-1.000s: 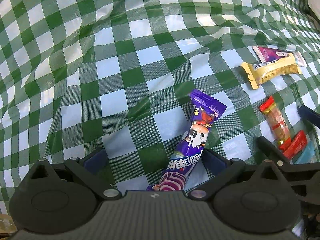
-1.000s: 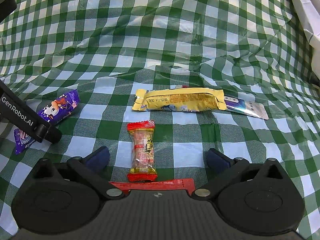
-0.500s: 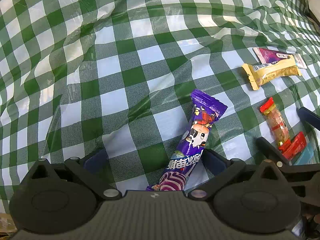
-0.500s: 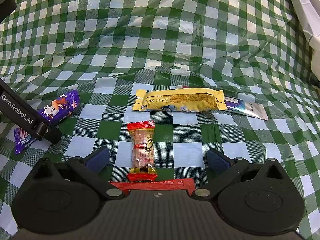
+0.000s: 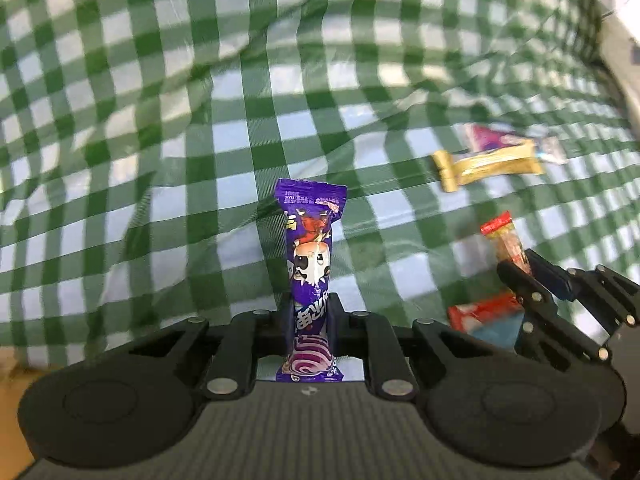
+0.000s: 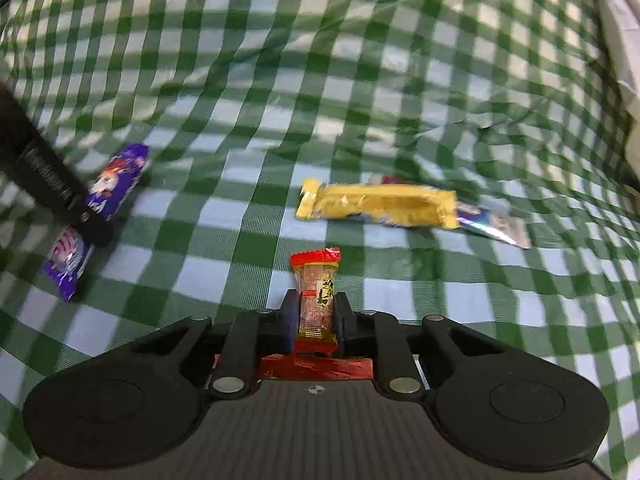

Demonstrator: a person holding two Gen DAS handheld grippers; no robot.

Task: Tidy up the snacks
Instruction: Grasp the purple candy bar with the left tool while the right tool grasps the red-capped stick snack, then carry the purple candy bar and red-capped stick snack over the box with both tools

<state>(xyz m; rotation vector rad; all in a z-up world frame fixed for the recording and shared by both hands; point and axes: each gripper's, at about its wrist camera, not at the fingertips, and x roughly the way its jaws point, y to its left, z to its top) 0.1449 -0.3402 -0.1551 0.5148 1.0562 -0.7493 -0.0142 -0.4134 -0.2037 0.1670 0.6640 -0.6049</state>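
My left gripper (image 5: 310, 312) is shut on a purple snack bar (image 5: 311, 248) that points forward along its fingers; the bar also shows at the left of the right wrist view (image 6: 114, 184). My right gripper (image 6: 317, 316) is shut on a small clear candy pack with red ends (image 6: 317, 296), also seen in the left wrist view (image 5: 506, 240). A red wrapper (image 6: 316, 368) lies just under the right gripper's base. A yellow bar (image 6: 380, 205) lies ahead on the green checked cloth (image 6: 240, 120), partly over a silver-purple packet (image 6: 492, 226).
The left gripper's arm (image 6: 48, 184) crosses the left edge of the right wrist view. The right gripper's linkage (image 5: 560, 304) fills the lower right of the left wrist view, beside the red wrapper (image 5: 484, 312) and a blue packet (image 5: 496, 334). The cloth is wrinkled at the back.
Both grippers have closed: the left on the purple bar, now straight between its fingers, the right on the red-ended candy pack. Both views are blurred by motion.
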